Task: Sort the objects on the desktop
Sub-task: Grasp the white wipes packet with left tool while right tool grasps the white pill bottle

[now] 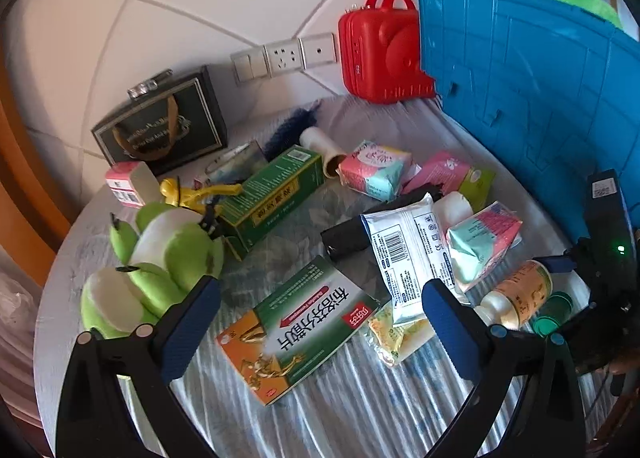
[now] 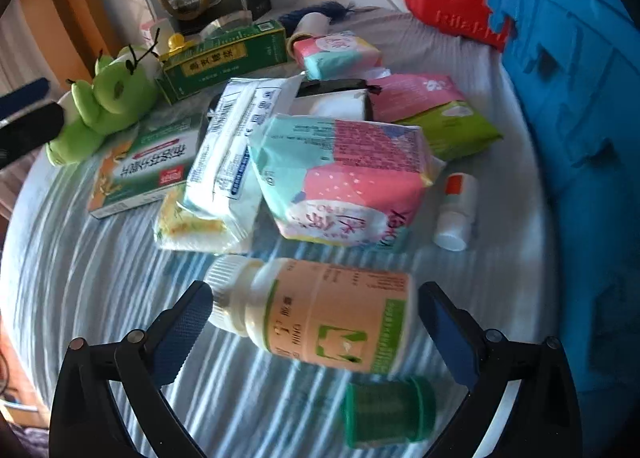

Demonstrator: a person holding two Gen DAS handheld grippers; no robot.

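Peach-labelled white-capped bottle (image 2: 320, 318) lying sideways, between open right gripper (image 2: 316, 322)

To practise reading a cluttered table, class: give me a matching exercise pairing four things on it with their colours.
Things:
1. Storage crate
2. Small suitcase-shaped case
3. Plush toy
4. Gift bag by the wall

Colours:
A. green and white
B. black with gold trim
C. blue
D. red

Pairs: 1-C, 2-D, 3-A, 4-B
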